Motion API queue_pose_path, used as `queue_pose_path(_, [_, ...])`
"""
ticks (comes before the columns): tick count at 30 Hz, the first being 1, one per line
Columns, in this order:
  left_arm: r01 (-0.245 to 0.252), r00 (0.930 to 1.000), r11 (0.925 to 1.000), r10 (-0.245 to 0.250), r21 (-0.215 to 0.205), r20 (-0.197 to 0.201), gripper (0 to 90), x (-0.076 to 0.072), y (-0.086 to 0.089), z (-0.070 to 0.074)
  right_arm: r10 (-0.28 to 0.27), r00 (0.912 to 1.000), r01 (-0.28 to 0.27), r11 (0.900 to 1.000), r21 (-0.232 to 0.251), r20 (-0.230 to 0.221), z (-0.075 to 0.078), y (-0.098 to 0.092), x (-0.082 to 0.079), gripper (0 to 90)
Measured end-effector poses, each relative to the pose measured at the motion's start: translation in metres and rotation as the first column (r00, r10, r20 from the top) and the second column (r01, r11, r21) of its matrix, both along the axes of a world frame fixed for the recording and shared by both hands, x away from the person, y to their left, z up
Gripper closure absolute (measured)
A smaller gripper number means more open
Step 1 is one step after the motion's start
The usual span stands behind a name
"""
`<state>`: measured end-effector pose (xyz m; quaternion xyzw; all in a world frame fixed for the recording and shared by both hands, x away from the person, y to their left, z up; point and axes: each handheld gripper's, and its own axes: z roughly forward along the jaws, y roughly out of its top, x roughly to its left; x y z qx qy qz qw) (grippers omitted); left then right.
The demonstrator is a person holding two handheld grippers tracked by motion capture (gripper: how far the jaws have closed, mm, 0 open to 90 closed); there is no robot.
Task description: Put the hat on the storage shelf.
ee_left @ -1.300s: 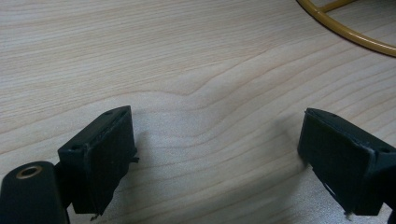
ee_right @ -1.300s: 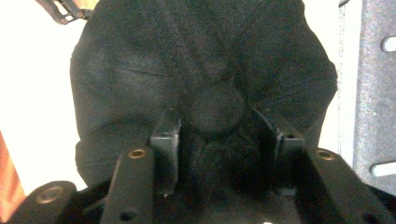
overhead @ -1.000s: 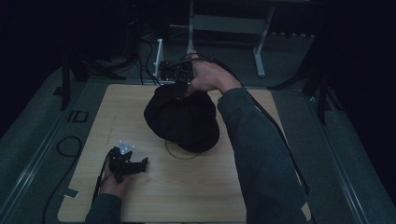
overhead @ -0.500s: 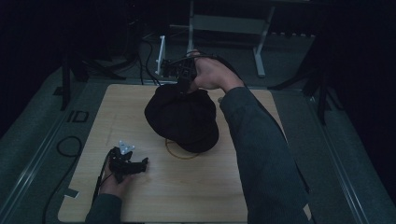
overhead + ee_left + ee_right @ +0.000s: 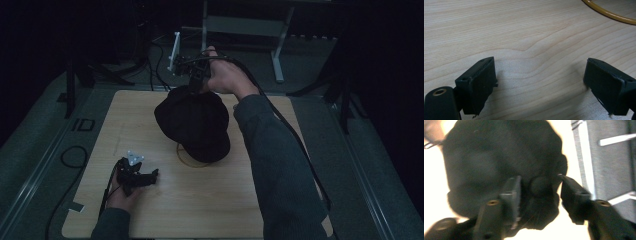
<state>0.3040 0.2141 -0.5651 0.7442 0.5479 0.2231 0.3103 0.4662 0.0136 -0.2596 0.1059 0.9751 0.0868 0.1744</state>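
Note:
A black cloth heap, rounded like a hat, lies on the far middle of the wooden table. A yellow ring peeks out from under its near edge. My right gripper points down at the cloth's far edge. In the right gripper view its jaws have just been opening. A small bump of the black cloth sits between them, with gaps on both sides. My left gripper rests low on the table's near left. It stands open over bare wood, with the yellow ring beyond it.
A white bracket and a metal stand rise behind the table's far edge. Cables loop on the grey floor at the left. A strip of tape sits at the table's near left corner.
The right hand has shifted slightly at the cloth's far edge. The left gripper has stayed where it was.

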Motion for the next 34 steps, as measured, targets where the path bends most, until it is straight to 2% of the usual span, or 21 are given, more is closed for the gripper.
queue_pose_path(2, [0.0, 1.0, 1.0, 0.0, 0.001, 0.0, 10.8, 0.0, 0.0, 0.0, -0.024, 0.9997, 0.024, 1.0, 0.008, -0.002, -0.002, 0.0, 0.003, 33.4])
queue_pose_path(4, [0.0, 1.0, 1.0, 0.0, 0.001, 0.0, 10.8, 0.0, 0.0, 0.0, -0.023, 0.9997, 0.023, 1.0, -0.001, -0.008, -0.003, -0.001, 0.003, 30.1])
queue_pose_path(8, [0.0, 1.0, 1.0, 0.0, 0.001, -0.001, 10.8, 0.0, 0.0, 0.0, -0.027, 0.9995, 0.028, 1.0, 0.012, -0.013, -0.004, -0.004, 0.001, 22.7])
queue_pose_path(11, [0.0, 1.0, 1.0, 0.0, 0.001, 0.0, 10.8, 0.0, 0.0, 0.0, -0.014, 0.999, 0.015, 1.0, 0.023, -0.042, -0.004, -0.008, -0.001, 20.0])
queue_pose_path(12, [-0.001, 1.0, 1.0, 0.001, 0.001, 0.0, 10.8, 0.0, 0.0, 0.0, -0.011, 0.9991, 0.012, 0.999, 0.029, -0.042, -0.004, -0.009, -0.002, 20.0])
queue_pose_path(15, [-0.001, 1.0, 1.0, 0.001, 0.0, 0.001, 10.8, 0.0, 0.0, 0.0, -0.011, 0.997, 0.016, 0.998, 0.063, -0.076, -0.004, -0.018, -0.002, 20.1])
queue_pose_path(21, [0.0, 1.0, 1.0, 0.0, 0.002, 0.0, 10.8, 0.0, 0.0, 0.0, 0.002, 0.9924, 0.006, 0.998, 0.065, -0.123, -0.007, -0.039, -0.005, 20.6])
queue_pose_path(34, [0.0, 1.0, 1.0, 0.0, 0.002, 0.0, 10.8, 0.0, 0.0, 0.0, 0.009, 0.9888, 0.001, 0.998, 0.067, -0.149, -0.018, -0.075, -0.012, 21.2])
